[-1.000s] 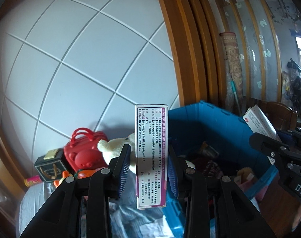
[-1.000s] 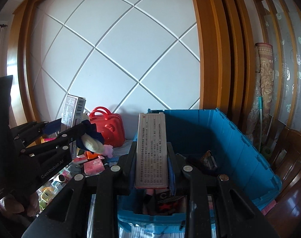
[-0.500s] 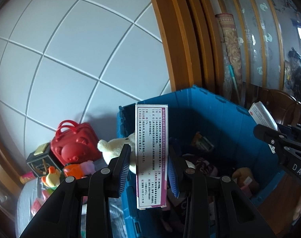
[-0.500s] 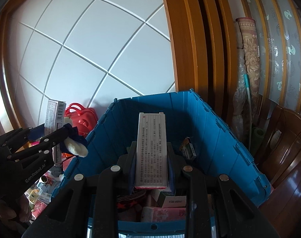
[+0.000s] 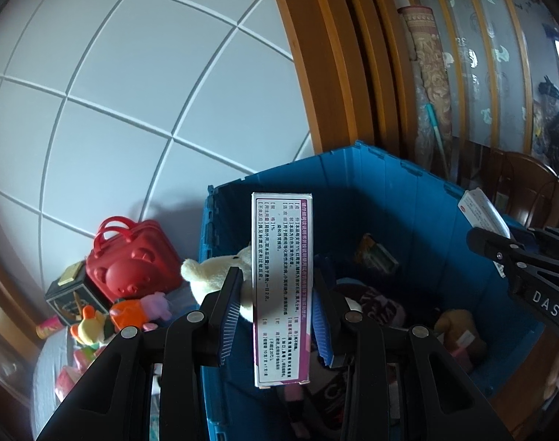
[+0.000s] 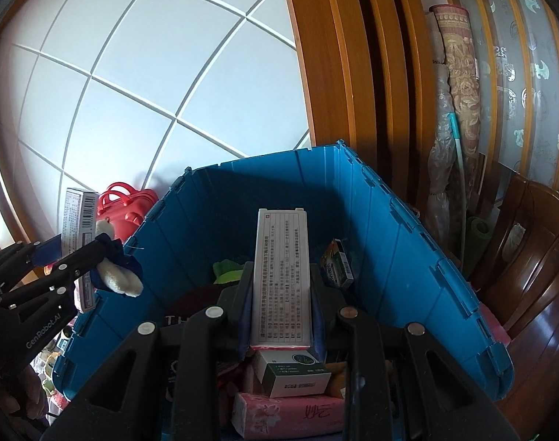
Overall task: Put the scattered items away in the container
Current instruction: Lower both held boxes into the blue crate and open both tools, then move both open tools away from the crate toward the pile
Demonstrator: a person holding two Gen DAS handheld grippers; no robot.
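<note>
A blue plastic crate (image 5: 419, 213) (image 6: 401, 242) holds several boxes and soft items. My left gripper (image 5: 276, 305) stands over the crate's left rim; its jaws have spread apart, and a tall white and purple medicine box (image 5: 281, 286) stands between them with a gap on each side. My right gripper (image 6: 281, 294) is shut on a long white printed box (image 6: 281, 275), held above the crate's inside. The left gripper and its box also show in the right wrist view (image 6: 79, 253).
Left of the crate lie a red bear-face case (image 5: 132, 257), a cream plush toy (image 5: 213, 275), a dark tin (image 5: 71, 290) and small colourful toys (image 5: 132, 312). A wooden chair (image 6: 529, 257) stands to the right. A tiled wall is behind.
Both grippers moved in over the crate with their boxes. The left jaws have opened wider around the purple box.
</note>
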